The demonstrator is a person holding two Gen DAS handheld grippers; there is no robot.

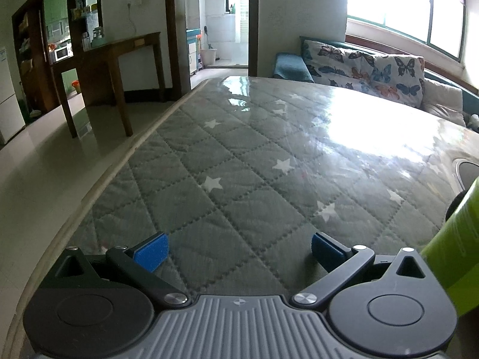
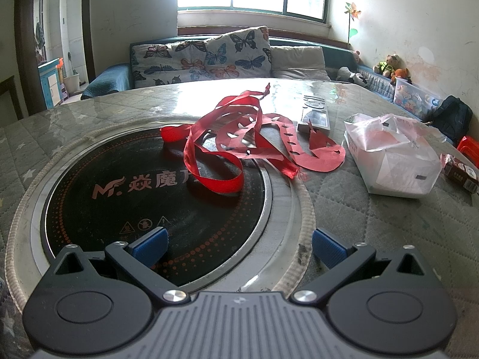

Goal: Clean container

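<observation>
Container not clear in either view; cannot tell which thing it is. White plastic bag [image 2: 389, 161] with box inside sits on table [image 2: 374, 218], right of round black cooktop [image 2: 119, 197]. Red ribbon [image 2: 227, 149] lies tangled, partly on cooktop, partly on table. Remote [image 2: 314, 113] lies behind ribbon. Right gripper [image 2: 238, 246] wide open, nothing between blue pads, low over cooktop edge. Left gripper [image 1: 238, 249] wide open too, empty, over bare quilted star cloth [image 1: 239, 164]. Green blurry thing [image 1: 455, 239] at right edge of left view.
</observation>
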